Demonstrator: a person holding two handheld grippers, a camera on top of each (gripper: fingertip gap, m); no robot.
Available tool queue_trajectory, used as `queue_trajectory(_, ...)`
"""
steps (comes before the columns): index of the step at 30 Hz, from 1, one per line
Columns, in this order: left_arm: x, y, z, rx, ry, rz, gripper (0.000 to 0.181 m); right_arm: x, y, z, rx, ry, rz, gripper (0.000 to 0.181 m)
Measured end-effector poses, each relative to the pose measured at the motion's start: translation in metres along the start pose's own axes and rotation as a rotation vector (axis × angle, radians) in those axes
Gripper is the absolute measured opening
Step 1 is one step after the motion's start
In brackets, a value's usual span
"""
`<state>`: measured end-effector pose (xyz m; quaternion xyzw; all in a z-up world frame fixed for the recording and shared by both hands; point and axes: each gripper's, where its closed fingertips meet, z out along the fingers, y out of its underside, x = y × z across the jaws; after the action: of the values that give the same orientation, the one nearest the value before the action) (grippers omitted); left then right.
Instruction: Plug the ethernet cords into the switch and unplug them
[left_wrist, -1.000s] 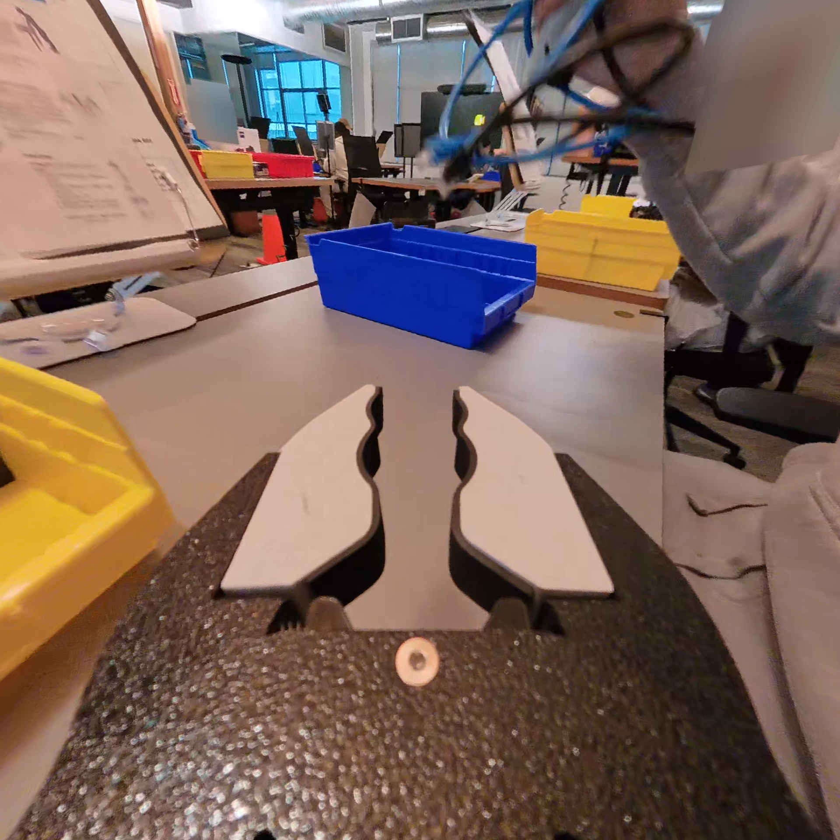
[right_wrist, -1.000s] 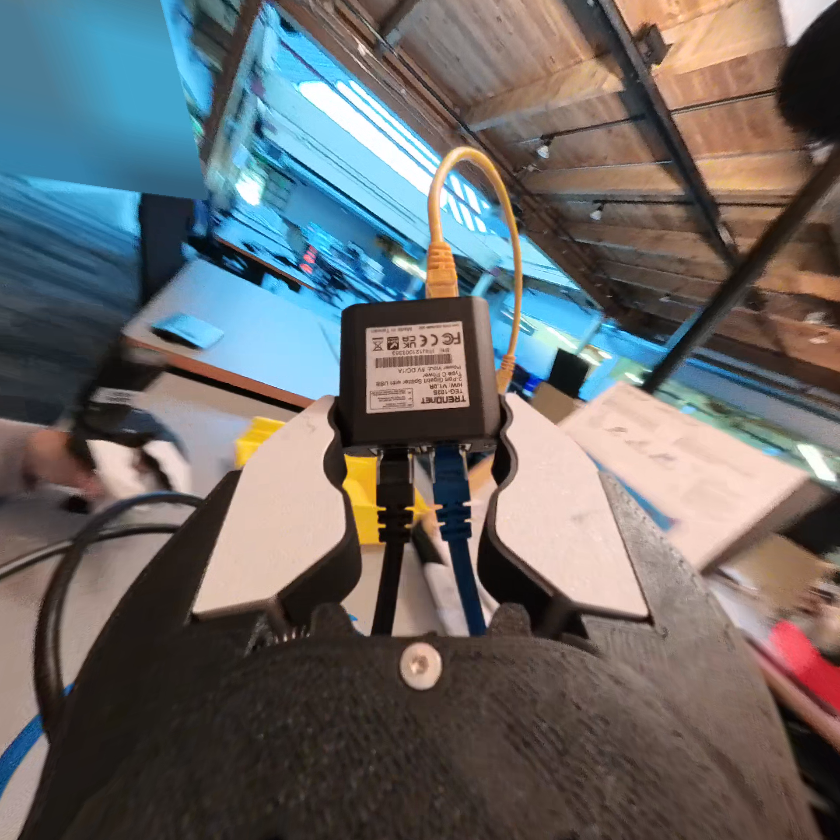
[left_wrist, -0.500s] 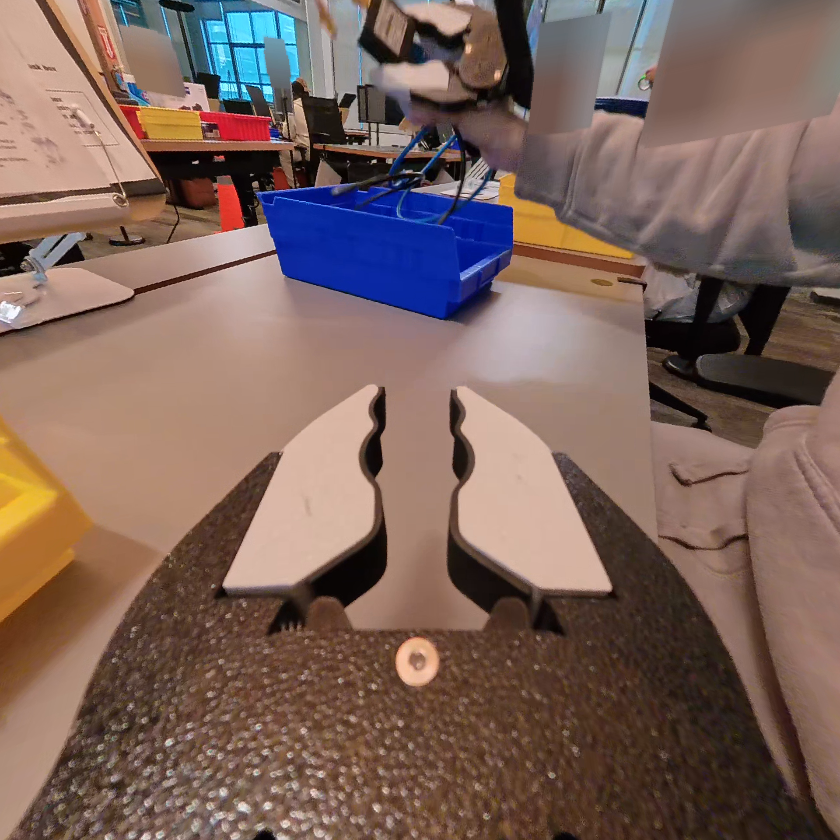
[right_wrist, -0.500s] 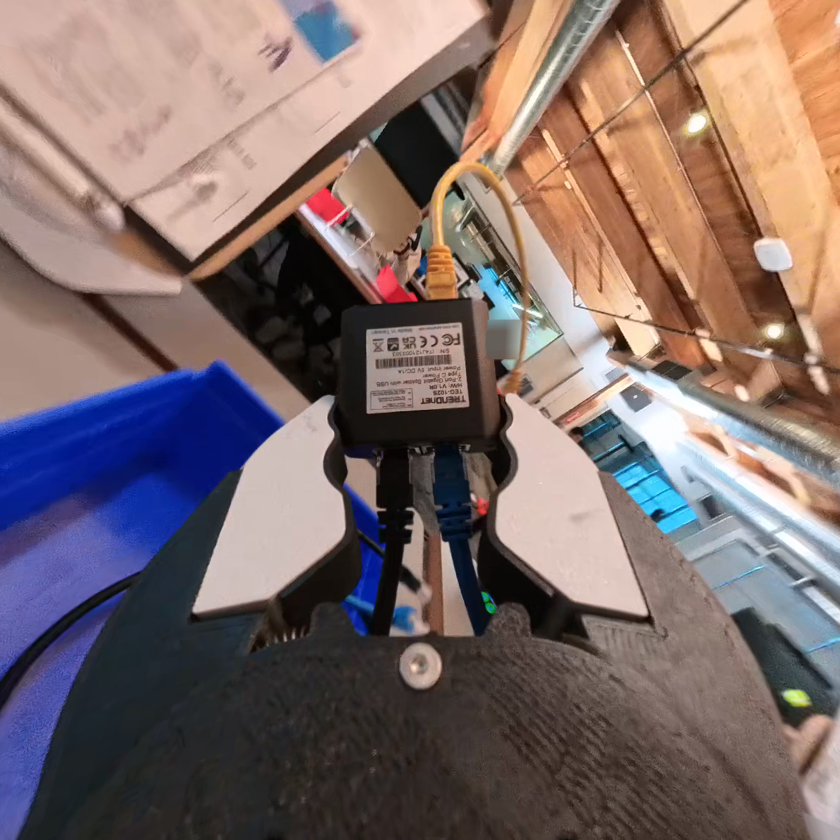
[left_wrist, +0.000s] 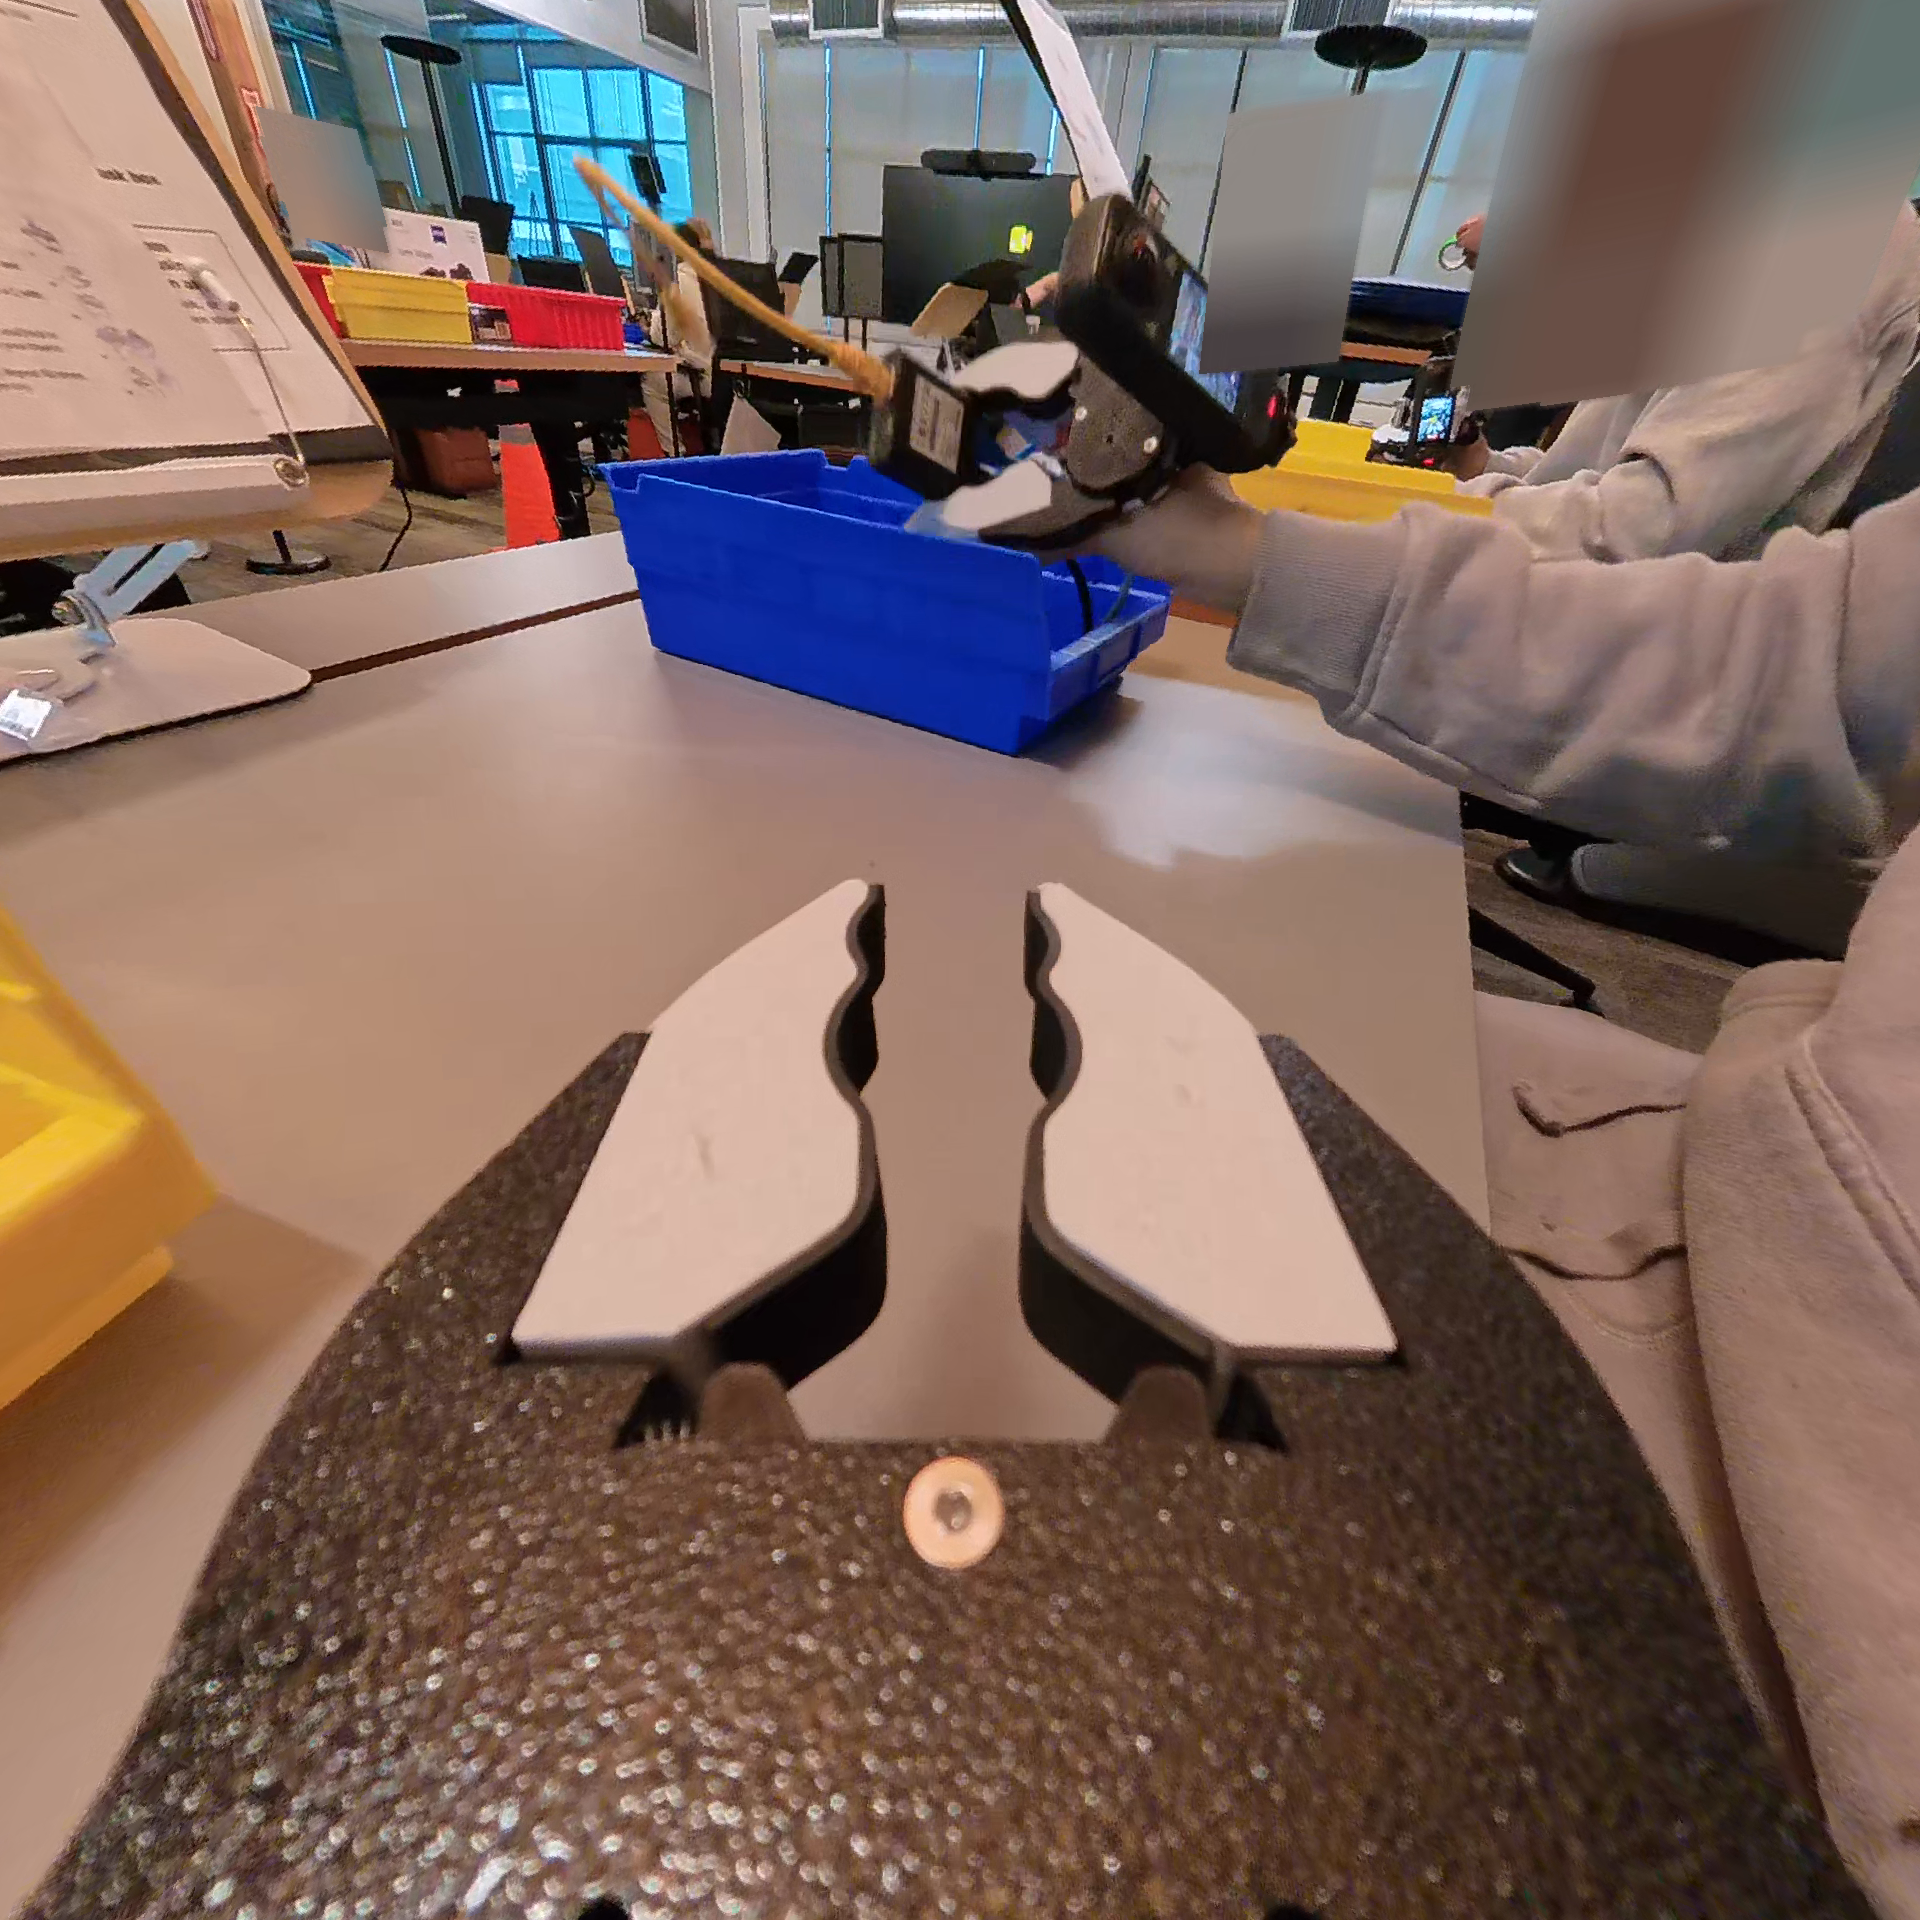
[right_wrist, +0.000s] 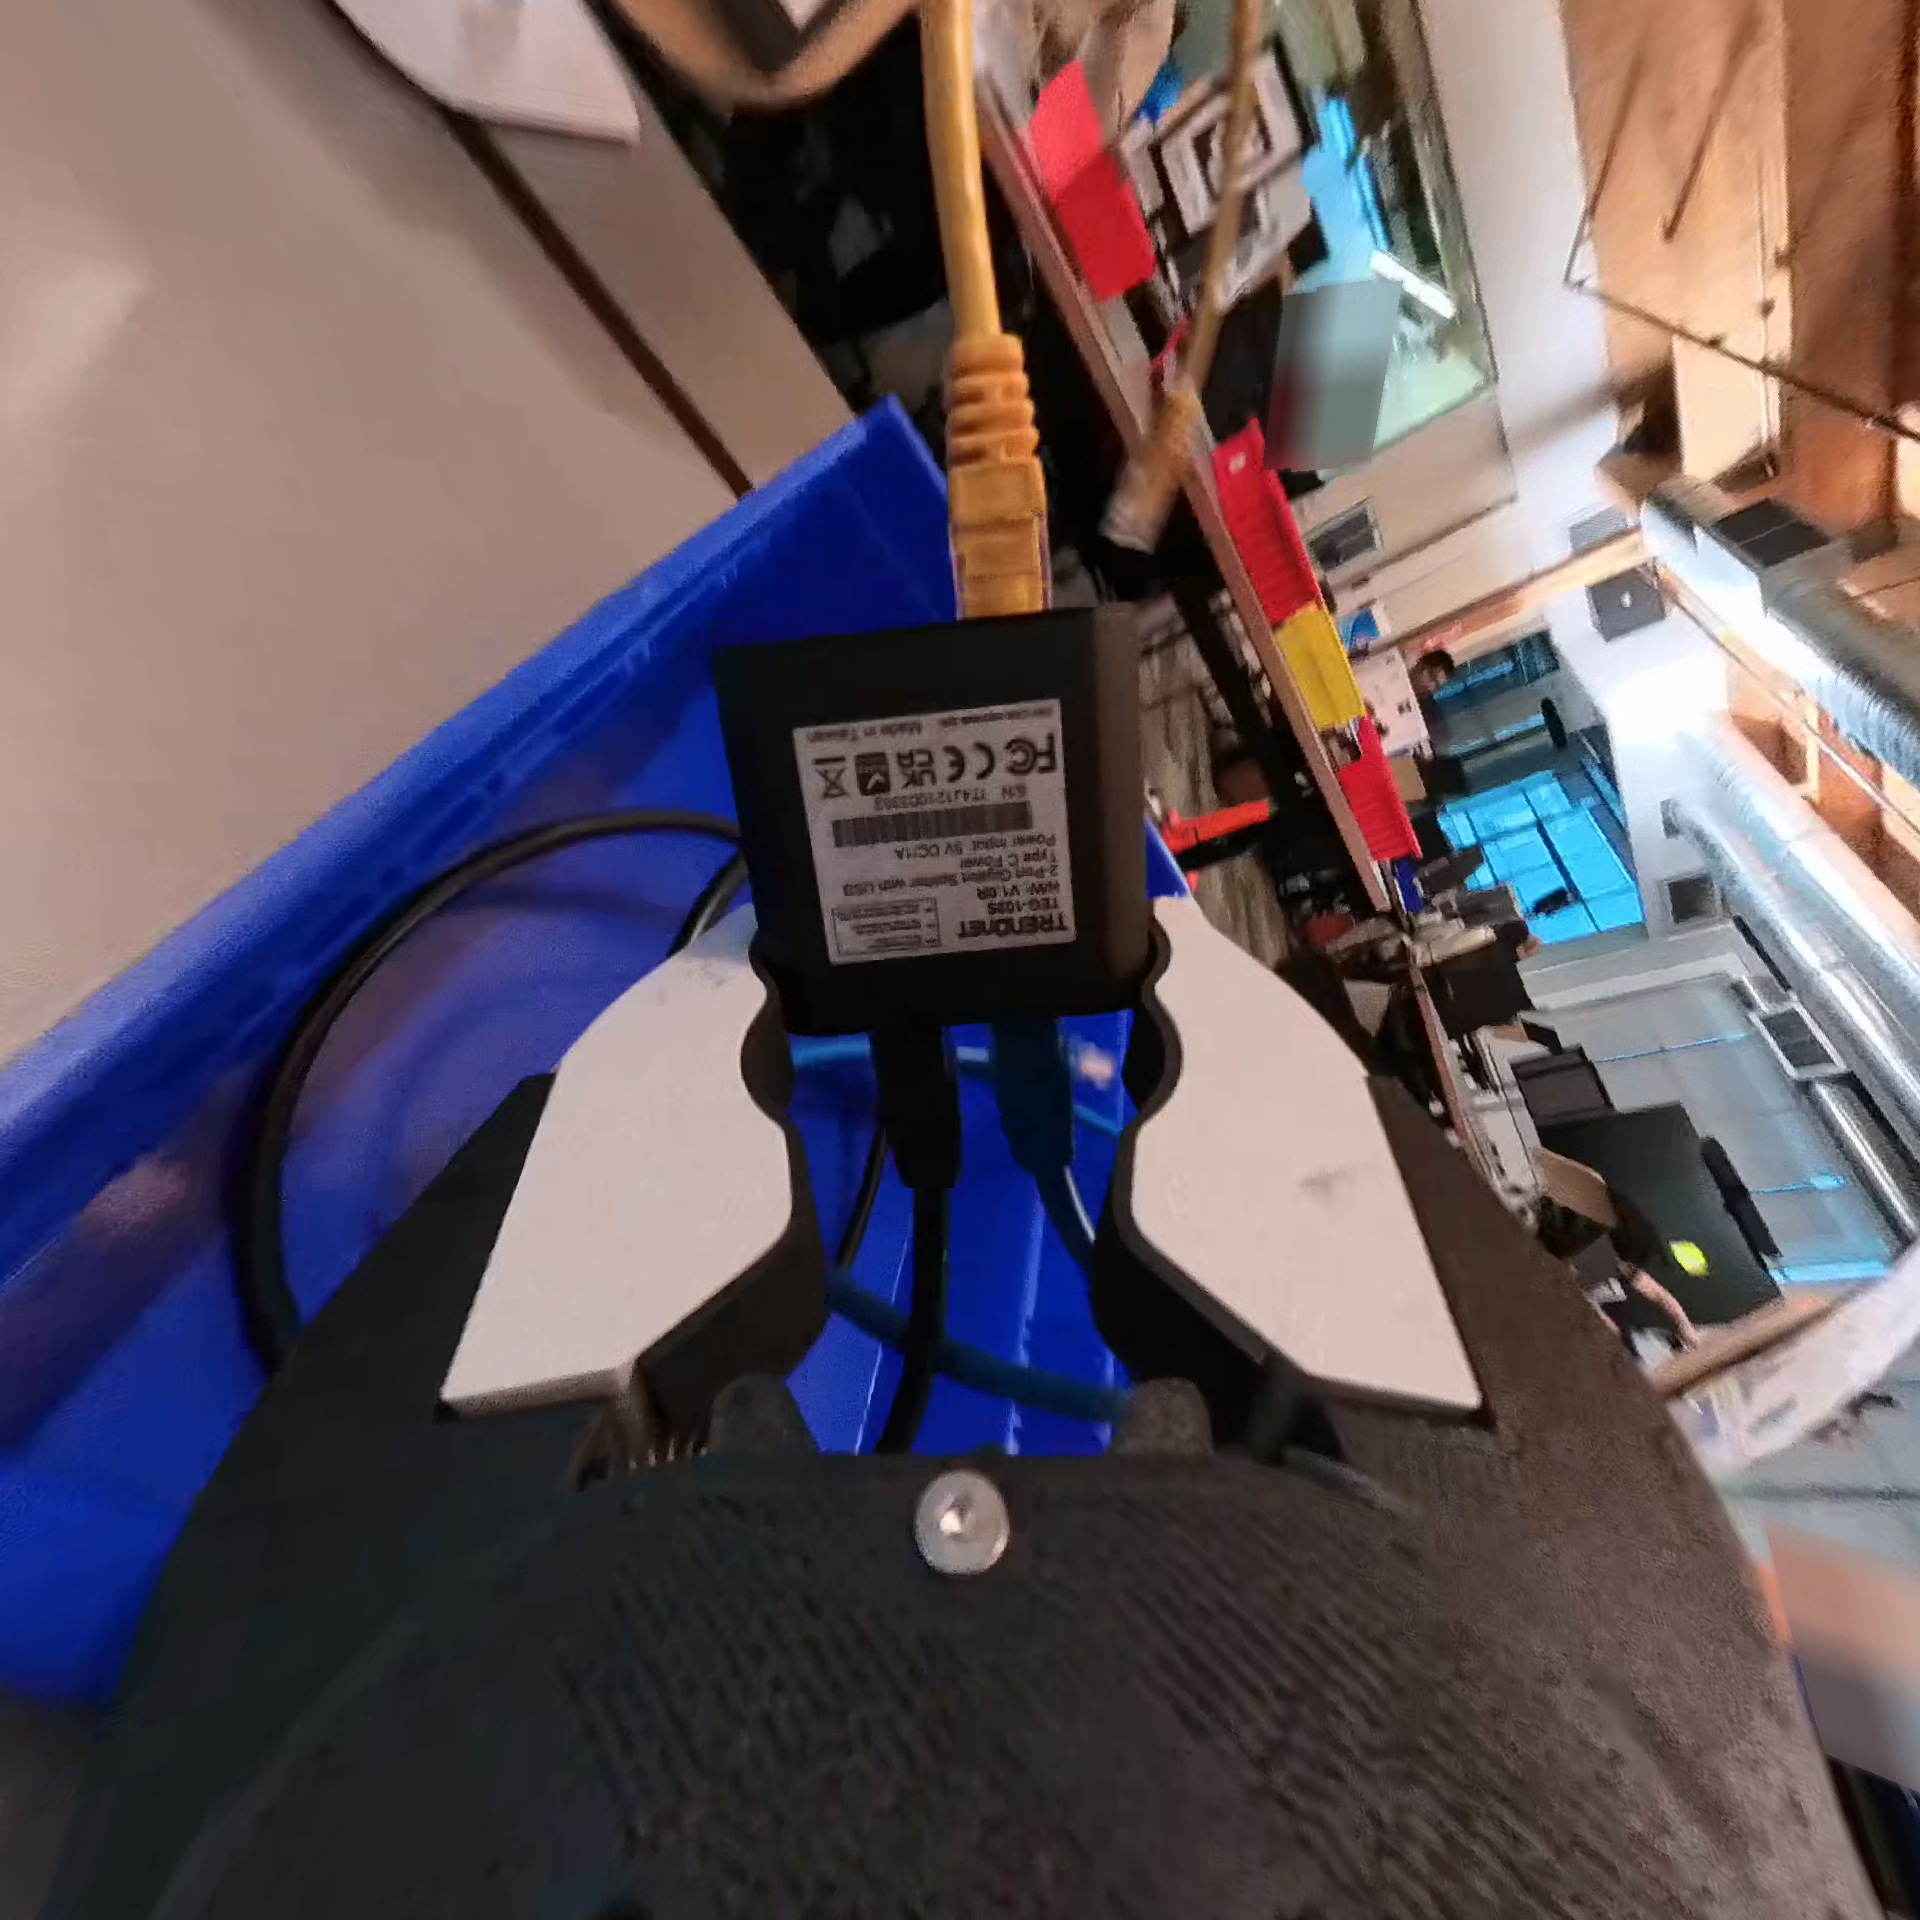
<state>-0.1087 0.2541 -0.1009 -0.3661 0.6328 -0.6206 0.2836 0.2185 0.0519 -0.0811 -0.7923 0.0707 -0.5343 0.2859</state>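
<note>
My right gripper (right_wrist: 956, 935) is shut on a small black switch (right_wrist: 935, 821) with a white label. A yellow cord (right_wrist: 992, 468) is plugged into its far end. A black cord (right_wrist: 920, 1122) and a blue cord (right_wrist: 1034, 1112) are plugged into its near end and hang into the blue bin (right_wrist: 436, 831) below. In the left wrist view the right gripper (left_wrist: 1013, 431) holds the switch (left_wrist: 925, 426) sideways over the blue bin (left_wrist: 862, 603), with the yellow cord (left_wrist: 717, 281) sticking out to the left. My left gripper (left_wrist: 954, 904) is open and empty, low over the grey table (left_wrist: 520, 831).
A yellow bin (left_wrist: 62, 1153) sits at the left edge near my left gripper. A document stand (left_wrist: 135, 343) with paper stands at the far left. More yellow bins (left_wrist: 1351, 478) lie behind the blue bin. A person's grey sleeve (left_wrist: 1558, 665) reaches across from the right.
The right gripper has come down with the switch, from high above the table to just over the blue bin, and has turned sideways. The cords now hang into the bin. The left gripper has stayed open.
</note>
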Motion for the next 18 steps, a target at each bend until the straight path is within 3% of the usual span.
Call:
queue_trajectory(5,0.0,-0.003,-0.004,0.027,-0.002,-0.002,0.023,0.0,0.038,-0.011,-0.173,-0.02,0.109,0.063)
queue_trajectory(7,0.001,-0.001,-0.003,0.017,0.002,0.0,0.024,0.002,0.041,-0.014,-0.173,-0.019,0.104,0.063)
queue_trajectory(13,0.005,0.005,0.002,-0.037,0.009,0.025,0.024,-0.014,0.053,0.006,-0.344,-0.245,0.003,0.063)
queue_trajectory(18,0.006,0.007,0.004,-0.05,0.009,0.033,0.024,-0.03,0.061,0.032,-0.471,-0.531,0.154,0.063)
